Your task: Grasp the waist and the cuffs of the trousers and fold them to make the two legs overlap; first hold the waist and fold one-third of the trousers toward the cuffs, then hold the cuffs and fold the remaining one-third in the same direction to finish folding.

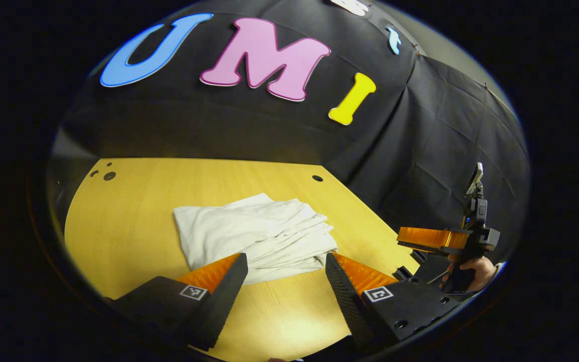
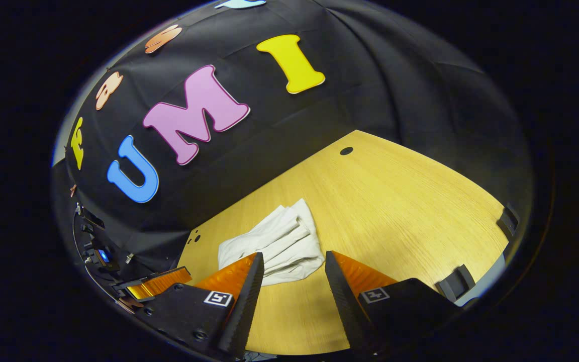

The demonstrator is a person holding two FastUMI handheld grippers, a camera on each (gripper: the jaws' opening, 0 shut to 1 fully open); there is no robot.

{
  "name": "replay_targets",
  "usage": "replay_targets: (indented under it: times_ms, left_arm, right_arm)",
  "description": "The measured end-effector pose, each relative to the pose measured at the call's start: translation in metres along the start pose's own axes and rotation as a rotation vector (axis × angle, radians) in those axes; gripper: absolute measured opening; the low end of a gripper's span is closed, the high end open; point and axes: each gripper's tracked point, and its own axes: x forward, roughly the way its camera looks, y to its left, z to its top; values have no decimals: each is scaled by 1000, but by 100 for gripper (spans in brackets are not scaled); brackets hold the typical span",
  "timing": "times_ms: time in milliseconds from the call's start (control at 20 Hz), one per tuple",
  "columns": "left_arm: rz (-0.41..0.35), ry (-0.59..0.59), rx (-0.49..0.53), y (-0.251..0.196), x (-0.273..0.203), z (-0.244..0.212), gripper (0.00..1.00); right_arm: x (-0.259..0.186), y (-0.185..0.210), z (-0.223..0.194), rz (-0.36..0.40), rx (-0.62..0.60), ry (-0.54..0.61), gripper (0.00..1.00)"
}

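White trousers (image 1: 254, 234) lie folded into a compact stack on the wooden table (image 1: 133, 221), layered edges toward the right in the left gripper view. My left gripper (image 1: 285, 261) hovers just in front of the stack, open, nothing between its fingers. In the right gripper view the folded trousers (image 2: 274, 246) rest near the table's far left edge, and my right gripper (image 2: 292, 261) is held above and short of them, open and empty. The right gripper (image 1: 438, 241) also appears at the right of the left gripper view, off the table's edge, held by a hand (image 1: 475, 274).
The table (image 2: 395, 201) has small round holes near its far corners (image 1: 317, 178) (image 2: 346, 151). Black clamps (image 2: 458, 281) sit on the table's right edge in the right gripper view. Black cloth walls the booth behind and beside the table.
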Motion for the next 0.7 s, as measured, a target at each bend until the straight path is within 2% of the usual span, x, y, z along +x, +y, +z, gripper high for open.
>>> replay_targets:
  times_ms: [450,700]
  left_arm:
    - [68,-105,-71,58,-88,11,97]
    - [105,-154,-120,86,-118,12,97]
  right_arm:
    - [-2,100,-15,108,-72,20,77]
    - [-4,144,-28,159,-150,51,77]
